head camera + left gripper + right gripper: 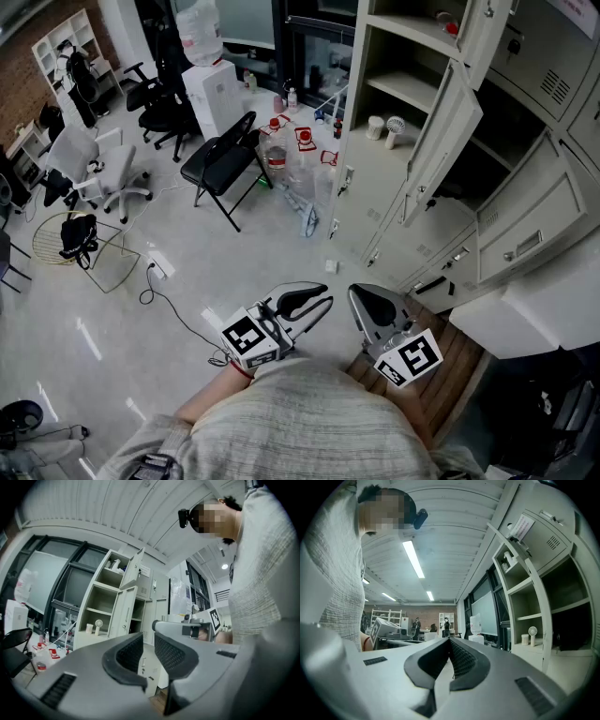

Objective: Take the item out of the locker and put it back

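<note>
Small fan (396, 131) stands upright on open locker (370, 183) shelf, upper right of centre, white cup (376, 127) just beside. Likely light, stiff plastic, grille fragile: grip stem, not head. Left gripper (327, 295): jaws slightly apart, empty. Right gripper (354, 292): jaws closed, empty.

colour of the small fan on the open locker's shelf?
The small fan is white, clearest in the head view.

small white fan (396, 130), upright on locker (384, 183) shelf
</note>
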Available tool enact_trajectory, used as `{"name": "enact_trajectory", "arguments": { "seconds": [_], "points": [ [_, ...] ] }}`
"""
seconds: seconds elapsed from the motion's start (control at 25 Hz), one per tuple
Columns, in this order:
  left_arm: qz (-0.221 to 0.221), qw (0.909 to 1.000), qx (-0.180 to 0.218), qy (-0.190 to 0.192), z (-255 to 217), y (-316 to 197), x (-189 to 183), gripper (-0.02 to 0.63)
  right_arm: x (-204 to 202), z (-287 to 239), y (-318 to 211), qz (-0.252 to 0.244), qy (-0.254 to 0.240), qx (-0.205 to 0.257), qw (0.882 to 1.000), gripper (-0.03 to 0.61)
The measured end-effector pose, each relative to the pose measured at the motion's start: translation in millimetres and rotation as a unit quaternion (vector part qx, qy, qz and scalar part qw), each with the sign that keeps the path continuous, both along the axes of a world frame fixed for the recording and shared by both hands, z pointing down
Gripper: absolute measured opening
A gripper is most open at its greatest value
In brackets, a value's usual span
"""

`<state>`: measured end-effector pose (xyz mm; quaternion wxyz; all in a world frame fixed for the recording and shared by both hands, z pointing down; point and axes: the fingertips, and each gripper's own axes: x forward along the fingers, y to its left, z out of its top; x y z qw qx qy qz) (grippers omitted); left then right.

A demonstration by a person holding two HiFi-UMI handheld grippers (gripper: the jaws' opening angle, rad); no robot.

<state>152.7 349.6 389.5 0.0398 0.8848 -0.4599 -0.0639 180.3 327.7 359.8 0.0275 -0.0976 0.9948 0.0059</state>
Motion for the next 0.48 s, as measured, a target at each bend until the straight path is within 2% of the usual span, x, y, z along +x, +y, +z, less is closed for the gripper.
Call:
{"name": "enact_trajectory", "arguments": {
  "seconds": [0.48],
  "points": [
    [0.009,0.9999,-0.006,0.007,6,10,8,0.071,7,6,13,0.009,0.006,-0.002,1.0,0.023]
  ]
}}
